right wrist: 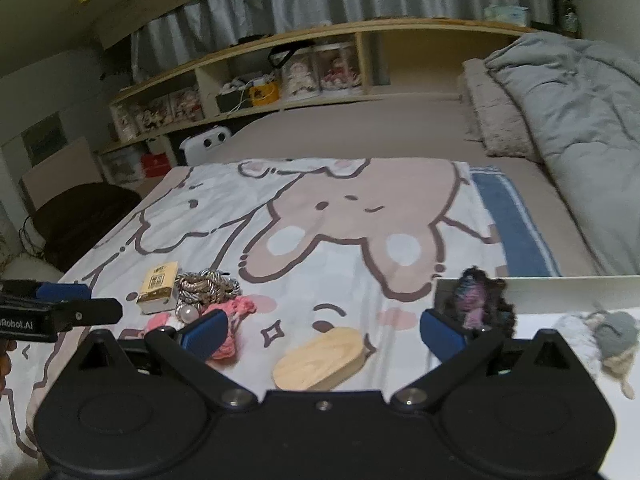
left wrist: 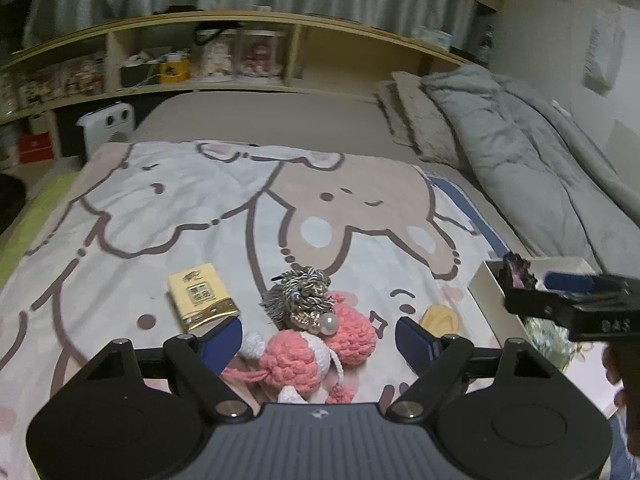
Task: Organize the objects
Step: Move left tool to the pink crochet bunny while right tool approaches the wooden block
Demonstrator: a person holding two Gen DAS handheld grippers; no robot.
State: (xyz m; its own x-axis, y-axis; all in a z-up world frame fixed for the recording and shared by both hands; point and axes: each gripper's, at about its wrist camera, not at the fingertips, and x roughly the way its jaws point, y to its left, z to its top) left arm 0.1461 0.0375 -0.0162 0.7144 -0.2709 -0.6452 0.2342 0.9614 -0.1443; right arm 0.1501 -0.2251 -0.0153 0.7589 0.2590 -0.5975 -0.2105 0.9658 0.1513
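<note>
Pink crochet toy (left wrist: 320,344) between left gripper (left wrist: 318,340) jaws, half-open, not yet pinched; soft, light, squashy, best squeezed mid-body. Right gripper (right wrist: 324,330) wide open, empty, above wooden oval (right wrist: 322,358).

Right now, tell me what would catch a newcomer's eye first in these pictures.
The pink crochet toy lies between the open left tongs, with a silvery tassel bundle resting on top of it. Behind them the cartoon animal blanket covers the bed. An oval wooden piece lies before the open right tongs, beside the white box.
</note>
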